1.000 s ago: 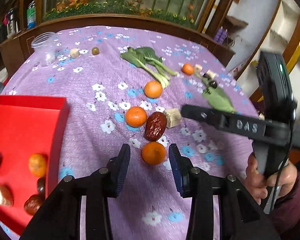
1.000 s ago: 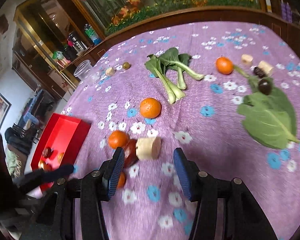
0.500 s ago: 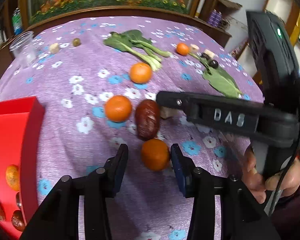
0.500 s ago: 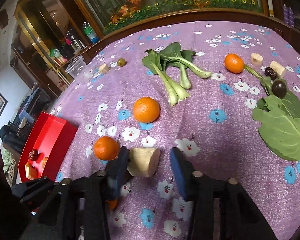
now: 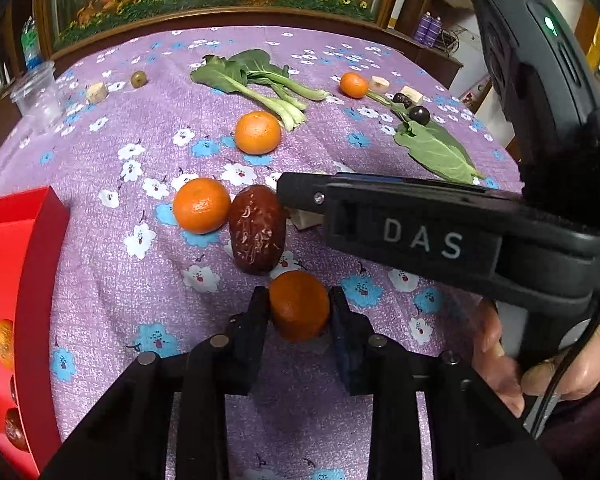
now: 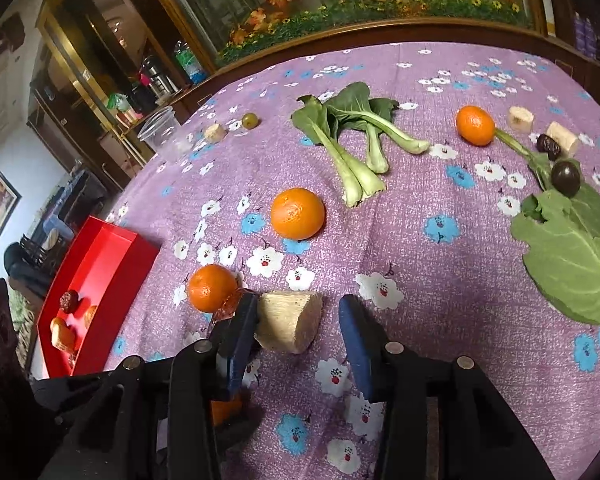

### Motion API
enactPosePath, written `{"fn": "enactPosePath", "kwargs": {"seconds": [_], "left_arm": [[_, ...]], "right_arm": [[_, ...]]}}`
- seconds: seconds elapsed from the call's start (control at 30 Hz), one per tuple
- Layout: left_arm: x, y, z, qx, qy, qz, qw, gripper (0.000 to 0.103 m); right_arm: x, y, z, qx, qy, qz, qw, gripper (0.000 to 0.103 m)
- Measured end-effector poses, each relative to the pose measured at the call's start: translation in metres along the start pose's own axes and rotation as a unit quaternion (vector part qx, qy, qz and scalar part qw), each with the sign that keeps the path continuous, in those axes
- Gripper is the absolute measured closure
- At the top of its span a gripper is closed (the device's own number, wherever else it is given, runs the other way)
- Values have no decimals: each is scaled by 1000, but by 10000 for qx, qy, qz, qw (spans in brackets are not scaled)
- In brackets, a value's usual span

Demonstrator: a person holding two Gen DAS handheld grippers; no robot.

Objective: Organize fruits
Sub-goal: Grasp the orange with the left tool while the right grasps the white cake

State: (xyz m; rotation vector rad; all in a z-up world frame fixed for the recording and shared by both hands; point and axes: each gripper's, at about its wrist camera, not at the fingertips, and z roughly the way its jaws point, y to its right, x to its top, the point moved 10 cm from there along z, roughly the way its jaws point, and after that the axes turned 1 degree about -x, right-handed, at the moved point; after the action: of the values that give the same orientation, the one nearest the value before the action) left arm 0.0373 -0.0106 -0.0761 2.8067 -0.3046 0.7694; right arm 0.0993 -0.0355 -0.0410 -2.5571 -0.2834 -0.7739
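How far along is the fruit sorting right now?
Done: several fruits lie in the red tray. In hand: left gripper is shut on an orange; right gripper is open around a banana piece. Left: three oranges and the big date.

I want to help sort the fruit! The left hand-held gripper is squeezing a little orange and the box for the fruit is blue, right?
Almost. The box is not blue: the left wrist view shows a red box at the left edge. The rest is right: the left hand-held gripper is closed on the little orange.
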Motion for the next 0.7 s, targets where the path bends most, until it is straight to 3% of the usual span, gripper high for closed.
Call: {"fn": "enactPosePath", "kwargs": {"seconds": [0.1,0.4,0.7], "left_arm": [[-1,3,0,27,-38,36,10000,77],[16,-12,-36,-171,501,-381,9979,77],[8,-103,-114,-68,1211,-1287,9842,77]], "right_arm": [[-1,-5,-1,204,-71,40,9998,72],[4,0,-16,127,239,174,9995,72],[-1,-15,-47,-94,410,145,9990,72]]}}
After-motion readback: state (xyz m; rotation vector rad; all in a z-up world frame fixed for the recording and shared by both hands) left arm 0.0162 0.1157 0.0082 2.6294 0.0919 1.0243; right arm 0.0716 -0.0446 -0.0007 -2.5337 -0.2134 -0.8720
